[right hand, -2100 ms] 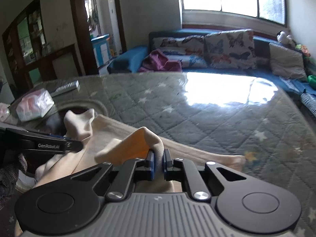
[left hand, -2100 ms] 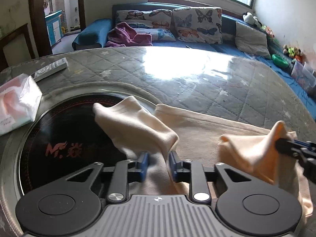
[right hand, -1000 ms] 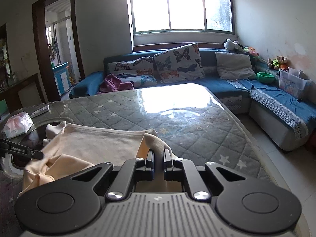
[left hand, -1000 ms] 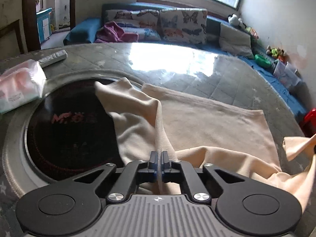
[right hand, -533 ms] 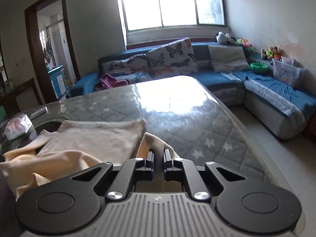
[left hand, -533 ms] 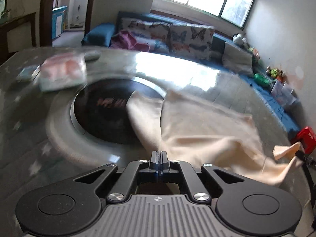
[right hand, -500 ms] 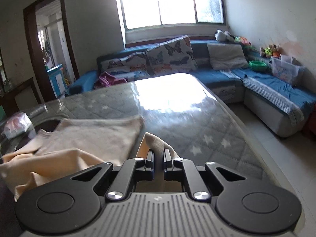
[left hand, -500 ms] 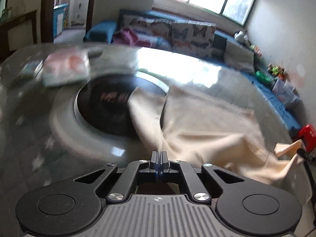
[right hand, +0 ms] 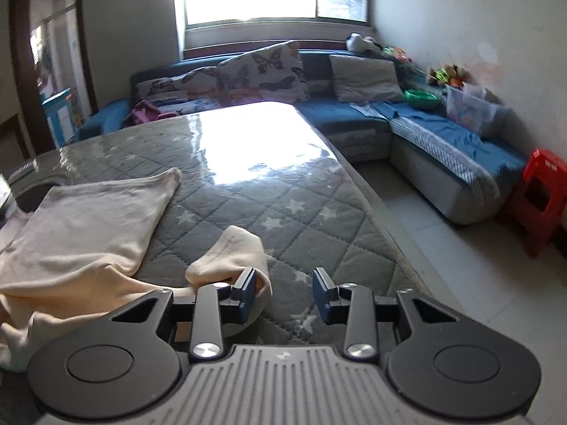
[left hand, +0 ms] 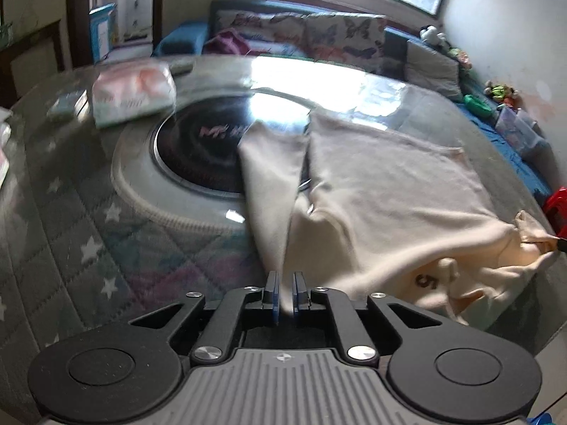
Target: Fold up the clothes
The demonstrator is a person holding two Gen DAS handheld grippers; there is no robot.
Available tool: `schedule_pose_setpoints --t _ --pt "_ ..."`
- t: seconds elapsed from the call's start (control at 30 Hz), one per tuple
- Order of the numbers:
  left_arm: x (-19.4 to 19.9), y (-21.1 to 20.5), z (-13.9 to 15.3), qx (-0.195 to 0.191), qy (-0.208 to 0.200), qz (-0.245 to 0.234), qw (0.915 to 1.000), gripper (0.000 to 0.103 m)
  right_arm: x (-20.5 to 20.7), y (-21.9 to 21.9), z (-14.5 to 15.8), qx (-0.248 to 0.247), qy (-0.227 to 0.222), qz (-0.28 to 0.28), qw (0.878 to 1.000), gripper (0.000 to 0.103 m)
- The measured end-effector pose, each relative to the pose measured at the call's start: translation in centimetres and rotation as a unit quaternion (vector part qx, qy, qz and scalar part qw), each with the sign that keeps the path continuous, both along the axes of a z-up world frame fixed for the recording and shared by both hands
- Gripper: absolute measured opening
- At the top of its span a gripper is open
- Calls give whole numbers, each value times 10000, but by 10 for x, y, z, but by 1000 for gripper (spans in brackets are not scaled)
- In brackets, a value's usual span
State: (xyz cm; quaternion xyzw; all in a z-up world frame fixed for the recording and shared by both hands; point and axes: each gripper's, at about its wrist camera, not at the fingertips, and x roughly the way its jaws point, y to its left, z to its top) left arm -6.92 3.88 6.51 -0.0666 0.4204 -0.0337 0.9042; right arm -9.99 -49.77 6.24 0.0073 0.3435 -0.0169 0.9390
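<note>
A cream garment (left hand: pixel 382 184) lies spread over the quilted table (left hand: pixel 88 248), one sleeve draped across the black round hob (left hand: pixel 198 156). A dark "5" mark shows on its bunched near edge. My left gripper (left hand: pixel 285 294) is shut on a fold of the garment, which stretches away from the pads. In the right wrist view the garment (right hand: pixel 88 219) covers the left side, and a loose corner (right hand: pixel 230 251) rests on the table against the left finger. My right gripper (right hand: pixel 285 295) stands open just above the table, with nothing between its pads.
A pink-and-white tissue pack (left hand: pixel 133 88) and a small box (left hand: pixel 67 104) sit at the table's far left. The table's right edge (right hand: pixel 372 205) drops to a tiled floor. A blue sofa (right hand: pixel 443 141) and a red stool (right hand: pixel 542 194) stand beyond.
My right gripper has opened and let go of the garment corner, which now lies on the table. The left gripper, still shut, has drawn its fold back towards the near edge.
</note>
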Motion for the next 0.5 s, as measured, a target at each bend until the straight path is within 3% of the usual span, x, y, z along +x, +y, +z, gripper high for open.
schedule_pose_setpoints --t 0.1,0.23,0.4,0.5 --pt "-2 -8 7 0 -140 -182 9997 15 8 17 -1 -318 77 331 9989 50" --pt "-3 -19 12 8 -243 -469 9986 24 21 30 -14 -600 240 514 9966 51" --pt "2 -42 8 -75 -207 -861 9960 24 29 21 -25 -736 231 252 9967 54" --pt "6 -55 4 -95 -205 -1083 9939 24 20 1 -20 -715 143 -177 9972 55"
